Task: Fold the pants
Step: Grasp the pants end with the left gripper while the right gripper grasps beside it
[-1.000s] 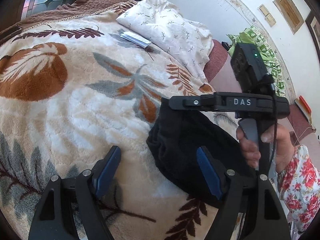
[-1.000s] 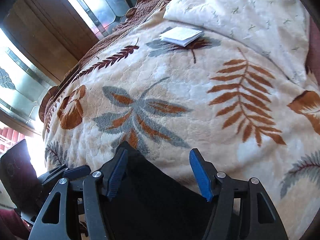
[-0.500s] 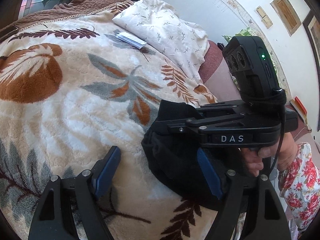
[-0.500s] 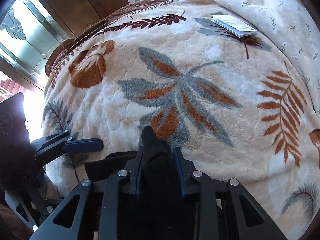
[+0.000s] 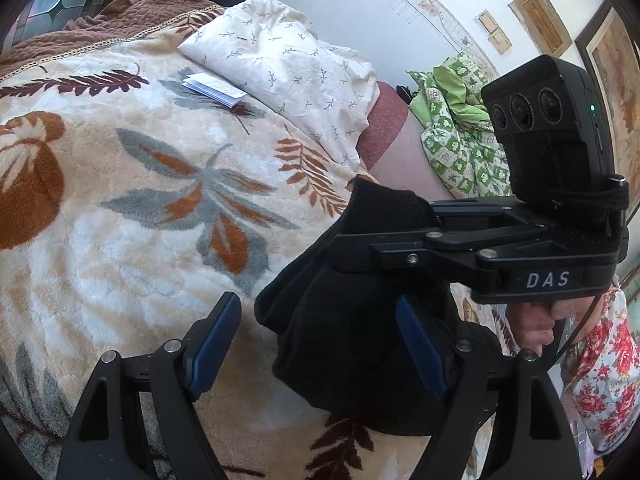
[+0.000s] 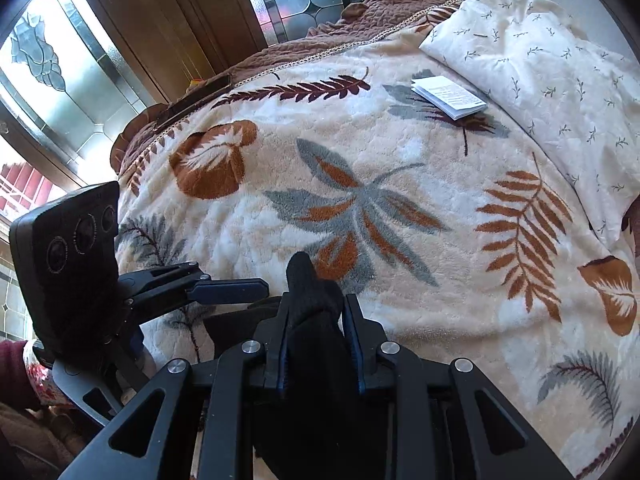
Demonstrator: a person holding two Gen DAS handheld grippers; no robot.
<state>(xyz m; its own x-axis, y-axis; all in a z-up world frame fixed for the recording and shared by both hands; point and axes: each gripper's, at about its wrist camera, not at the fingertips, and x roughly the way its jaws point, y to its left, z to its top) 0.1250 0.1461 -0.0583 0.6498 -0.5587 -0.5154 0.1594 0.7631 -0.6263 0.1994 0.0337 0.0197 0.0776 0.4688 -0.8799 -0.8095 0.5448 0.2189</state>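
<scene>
Nearest to me, my right gripper (image 6: 316,344) is clenched on a bunched edge of the black pants (image 5: 344,320); its jaws have just been closing, and the cloth is pressed between the blue pads with a small tip of fabric standing out beyond them. My left gripper (image 5: 320,344) is released, its jaws standing wide with nothing pressed between them; the pants lie just beyond and partly between its fingers, but the pads do not touch the cloth as far as I can see. The pants sit as a dark crumpled heap at the near edge of the leaf-patterned blanket (image 6: 400,208), not spread and with no clean fold visible, so I judge the task is only at its start: one edge is taken, and the spreading and all the folds are left. Farther, a small booklet (image 6: 450,96) lies on the blanket, and beside it at the far right the white pillow (image 6: 540,60).
</scene>
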